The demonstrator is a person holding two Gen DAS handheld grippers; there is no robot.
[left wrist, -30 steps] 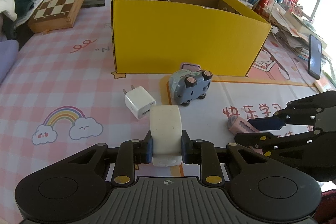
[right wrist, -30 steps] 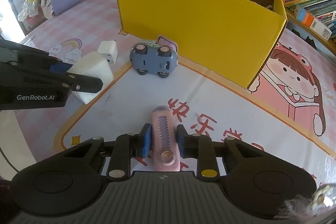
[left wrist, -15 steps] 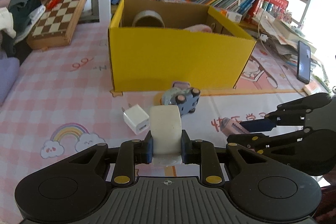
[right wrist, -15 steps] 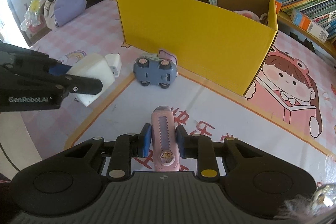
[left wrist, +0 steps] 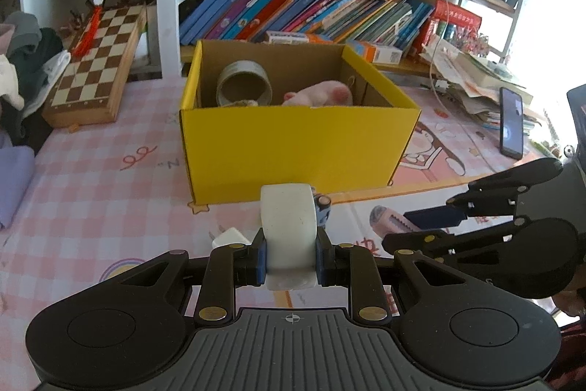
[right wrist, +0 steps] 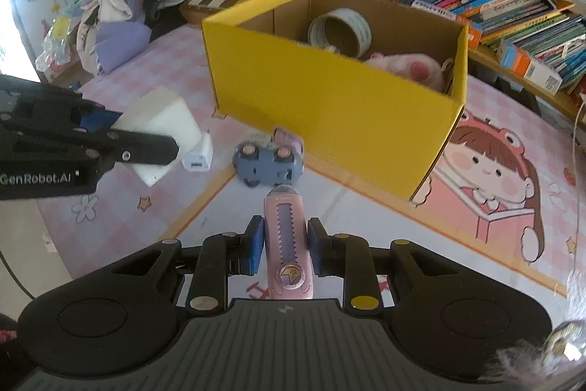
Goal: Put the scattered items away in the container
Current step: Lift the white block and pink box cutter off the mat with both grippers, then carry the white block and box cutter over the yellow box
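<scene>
Landmark: the open yellow cardboard box (left wrist: 293,149) with a brown inside stands on your pink checked play mat (left wrist: 91,178); every place below is given from it.
Box edges: its near wall faces you, and the top is open all the way across.
Open room: the air above the near rim is free; bare mat lies to the box's left.
Left gripper (left wrist: 291,257): clenched on the white rounded foam block (left wrist: 287,226), held off the mat in front of the near wall.
Block axis: its long side runs away from you, toward the box.
Right gripper (right wrist: 285,250): clamped on the pink plastic utility knife (right wrist: 287,240), in front of the box's right half.
Knife axis: it lies along the fingers, rounded tip toward the box.
On the mat: a small white charger cube (right wrist: 198,158) and a grey-blue toy car (right wrist: 269,165) on its side lie just before the near wall.
In the box: a roll of tape (left wrist: 243,87) on edge and a pink plush toy (left wrist: 322,94).
Hidden: from the left wrist the block covers most of the car; the near wall cuts off the box floor.
</scene>
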